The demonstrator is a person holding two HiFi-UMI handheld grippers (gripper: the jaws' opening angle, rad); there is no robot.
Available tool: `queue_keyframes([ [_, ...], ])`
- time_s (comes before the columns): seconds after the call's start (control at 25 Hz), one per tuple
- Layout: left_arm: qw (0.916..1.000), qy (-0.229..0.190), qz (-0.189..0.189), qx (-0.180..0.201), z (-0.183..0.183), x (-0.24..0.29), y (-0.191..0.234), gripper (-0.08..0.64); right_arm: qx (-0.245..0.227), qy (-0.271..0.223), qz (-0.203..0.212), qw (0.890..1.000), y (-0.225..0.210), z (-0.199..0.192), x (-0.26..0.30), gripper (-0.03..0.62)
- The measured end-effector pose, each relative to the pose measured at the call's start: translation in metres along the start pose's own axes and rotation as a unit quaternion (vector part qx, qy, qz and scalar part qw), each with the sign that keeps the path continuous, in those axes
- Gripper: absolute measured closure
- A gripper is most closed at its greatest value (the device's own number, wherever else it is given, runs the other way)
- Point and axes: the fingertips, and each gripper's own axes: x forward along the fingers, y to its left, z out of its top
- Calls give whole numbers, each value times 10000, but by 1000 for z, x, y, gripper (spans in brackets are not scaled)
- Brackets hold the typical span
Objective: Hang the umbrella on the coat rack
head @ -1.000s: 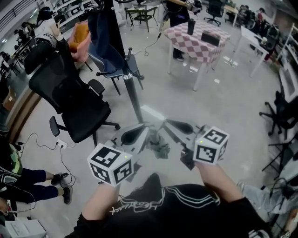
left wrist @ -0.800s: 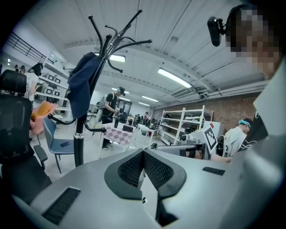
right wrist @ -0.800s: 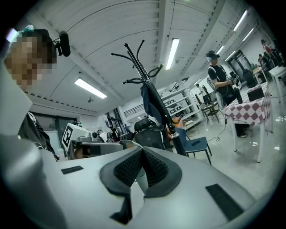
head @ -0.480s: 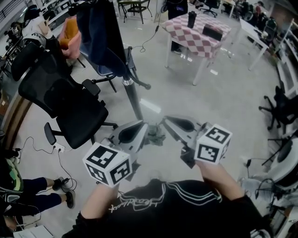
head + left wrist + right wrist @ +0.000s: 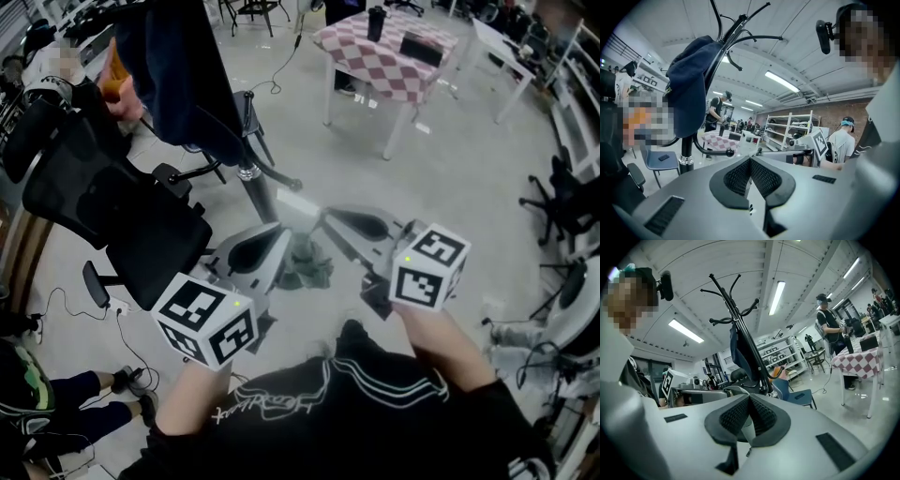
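Black rack [image 5: 686,144] with a navy coat [image 5: 689,89]; beyond it a pink-and-white checked table [image 5: 389,61]; beside it a black chair [image 5: 103,206].

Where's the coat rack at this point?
Head view, upper left of centre: the coat rack, a dark garment hanging on it, stands between the black office chair on its left and the checkered table farther right.

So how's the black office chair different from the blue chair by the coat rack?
The black office chair is bulky, with a tall back and armrests; the blue chair is slim, a flat seat on thin straight legs. The black office chair's seat is bare; the blue chair's holds a small dark item. Both stand close to the coat rack.
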Motion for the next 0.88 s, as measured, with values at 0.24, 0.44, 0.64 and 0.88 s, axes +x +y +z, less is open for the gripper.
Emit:
queue_keyframes([
  [0.24, 9996, -45, 272, -111, 2, 9, 14, 565, -32, 119, 287, 9995, -15, 5, 15, 583],
  [0.44, 9983, -41, 562, -129, 9, 18, 27, 565, 28, 224, 559, 9982, -30, 10, 28, 583],
  [0.64, 9960, -94, 864, -231, 14, 25, 36, 565, -9, 351, 785, 9963, -40, 18, 38, 583],
  [0.88, 9920, -150, 1206, -335, 15, 29, 53, 565, -21, 487, 1046, 9933, -48, 20, 56, 583],
])
